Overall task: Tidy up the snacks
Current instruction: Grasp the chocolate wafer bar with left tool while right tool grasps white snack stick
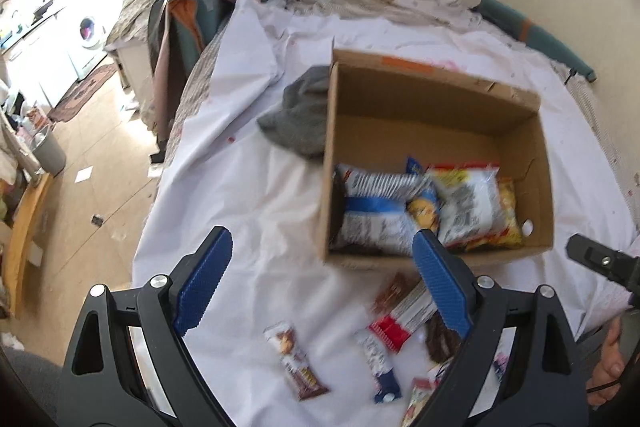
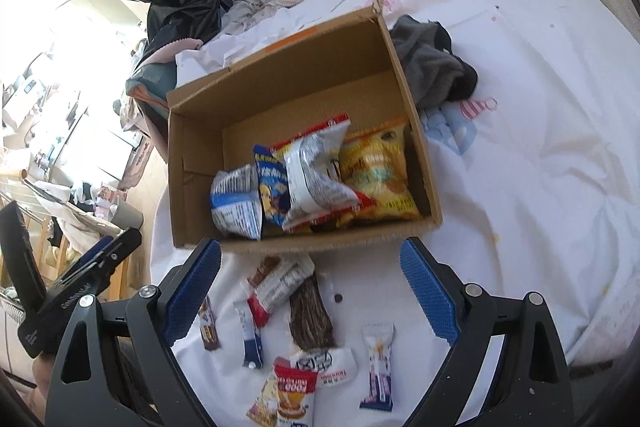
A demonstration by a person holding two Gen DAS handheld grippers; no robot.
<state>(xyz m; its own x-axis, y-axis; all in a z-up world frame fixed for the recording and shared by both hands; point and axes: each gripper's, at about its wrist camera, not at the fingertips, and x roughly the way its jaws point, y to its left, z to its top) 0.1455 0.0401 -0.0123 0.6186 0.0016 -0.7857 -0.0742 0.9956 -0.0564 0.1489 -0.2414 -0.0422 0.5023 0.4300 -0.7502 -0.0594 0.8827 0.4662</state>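
Both pairs of blue-padded fingers stand spread wide with nothing between them: the left gripper [image 1: 322, 279] hangs above the white bedsheet [image 1: 248, 187], and the right gripper [image 2: 310, 291] hangs above the same sheet just short of the cardboard box [image 2: 192, 187].

That open box sits on the bed with several snack bags piled at its near end: a blue-and-white bag [image 2: 236, 203], a blue bag with a yellow figure [image 2: 274, 195], a crumpled silver bag with red edging [image 2: 316, 175], and a yellow bag [image 2: 378, 175] against the box's right wall. The far half of the box floor is bare cardboard.

Loose snacks lie on the sheet in front of the box, under the right gripper's spread fingers: a red-and-white wrapped bar [image 2: 276, 289] overlapping a brown one, a dark brown ridged packet [image 2: 310, 315], a narrow blue-and-white stick [image 2: 250, 335], a small brown bar [image 2: 209, 327] beside the left finger, a pale pouch with purple print [image 2: 377, 367], a white packet [image 2: 328, 365], and a red-topped packet [image 2: 294, 393] nearest the camera.

A grey garment [image 2: 430, 67] lies crumpled against the box's far right corner.
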